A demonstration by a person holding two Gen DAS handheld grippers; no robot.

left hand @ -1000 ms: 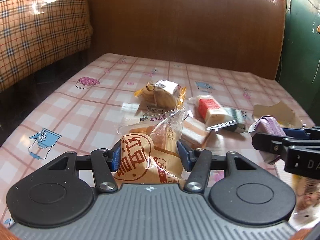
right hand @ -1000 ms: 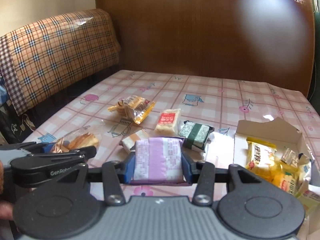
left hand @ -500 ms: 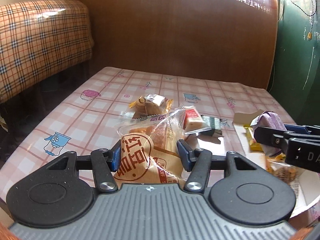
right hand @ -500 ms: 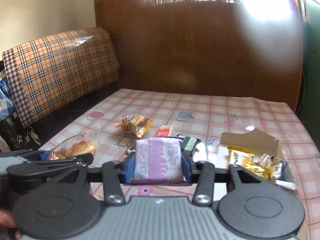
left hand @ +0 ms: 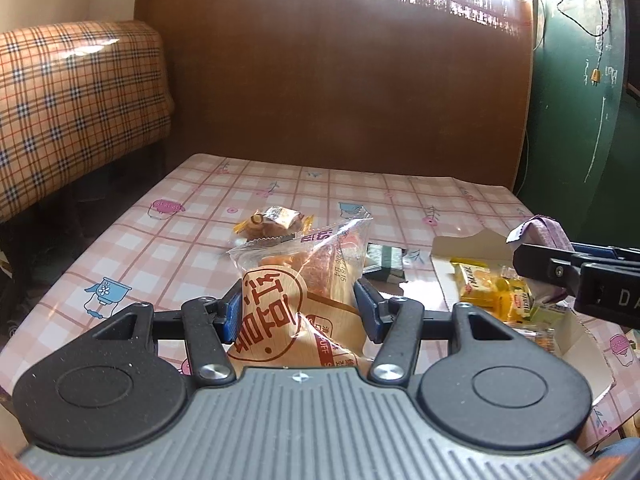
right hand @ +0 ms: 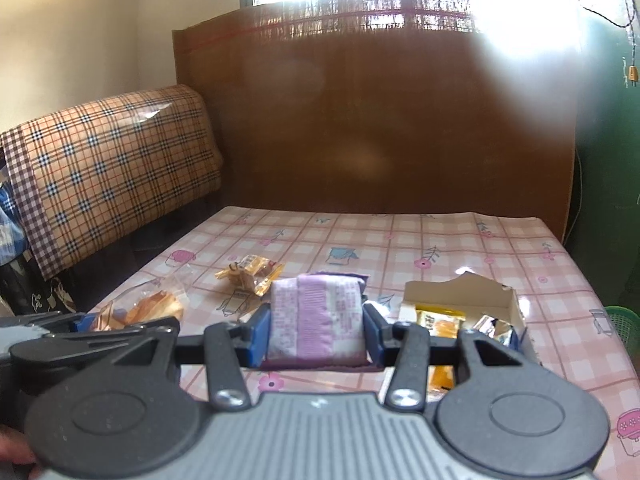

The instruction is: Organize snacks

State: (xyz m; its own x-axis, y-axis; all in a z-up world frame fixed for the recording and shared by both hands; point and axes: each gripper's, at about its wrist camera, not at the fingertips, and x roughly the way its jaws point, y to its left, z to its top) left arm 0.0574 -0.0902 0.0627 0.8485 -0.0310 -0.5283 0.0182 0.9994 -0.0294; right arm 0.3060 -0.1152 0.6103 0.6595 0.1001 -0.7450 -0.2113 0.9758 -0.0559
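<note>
Left gripper [left hand: 298, 312] was clamped on a bread bag [left hand: 300, 292], right gripper [right hand: 316, 334] clamped on a purple snack packet [right hand: 316, 320], both lifted off the bench [right hand: 440, 248], likely for dropping into the open cardboard box [right hand: 460, 298] at 2 o'clock, which held yellow packets. A gold-wrapped snack [right hand: 250, 274] lay loose at 11 o'clock.
</note>
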